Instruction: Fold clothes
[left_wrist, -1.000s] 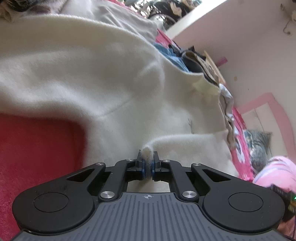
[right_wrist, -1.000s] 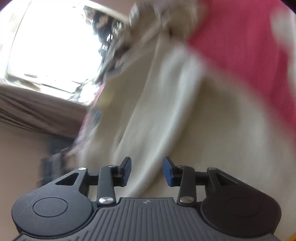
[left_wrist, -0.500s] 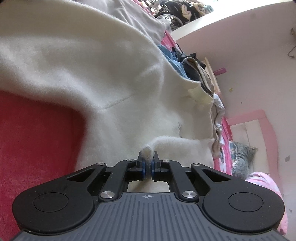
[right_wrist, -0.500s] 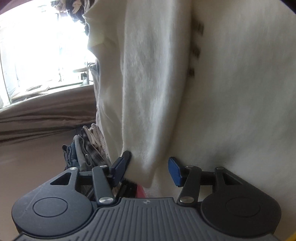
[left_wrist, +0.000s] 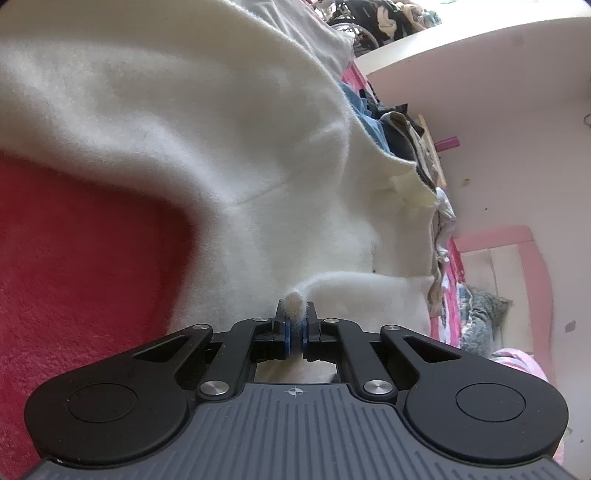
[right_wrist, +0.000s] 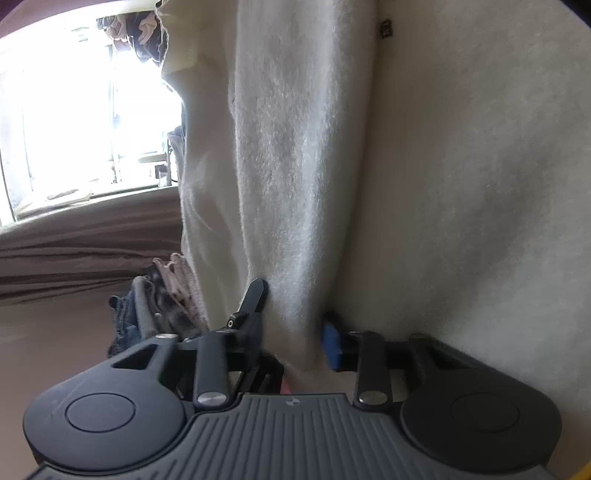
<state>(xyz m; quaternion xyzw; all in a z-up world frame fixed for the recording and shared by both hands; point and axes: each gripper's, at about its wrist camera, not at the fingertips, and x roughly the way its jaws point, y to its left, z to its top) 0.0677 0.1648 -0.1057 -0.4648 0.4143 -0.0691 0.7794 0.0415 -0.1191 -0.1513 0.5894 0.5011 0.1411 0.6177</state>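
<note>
A white fleece garment (left_wrist: 221, 147) lies spread over a red blanket (left_wrist: 74, 258). My left gripper (left_wrist: 294, 325) is shut on a small tuft of its edge, which pokes up between the blue pads. In the right wrist view the same white garment (right_wrist: 443, 184) fills most of the picture, with a thick lengthwise fold running down to my right gripper (right_wrist: 293, 317). Its jaws are closing on that fold, which fills the gap, and both pads touch the cloth.
A pile of other clothes (left_wrist: 399, 129) lies beyond the garment's far edge; this clothes pile (right_wrist: 162, 295) is left of the right fingers. A pink bed frame (left_wrist: 517, 236) and a white ledge (left_wrist: 461, 48) stand behind. A bright window (right_wrist: 74, 110) is far left.
My right gripper swept in from a blurred view to the garment's fold, and its jaws narrowed onto it. The left gripper kept its grip and rolled slightly.
</note>
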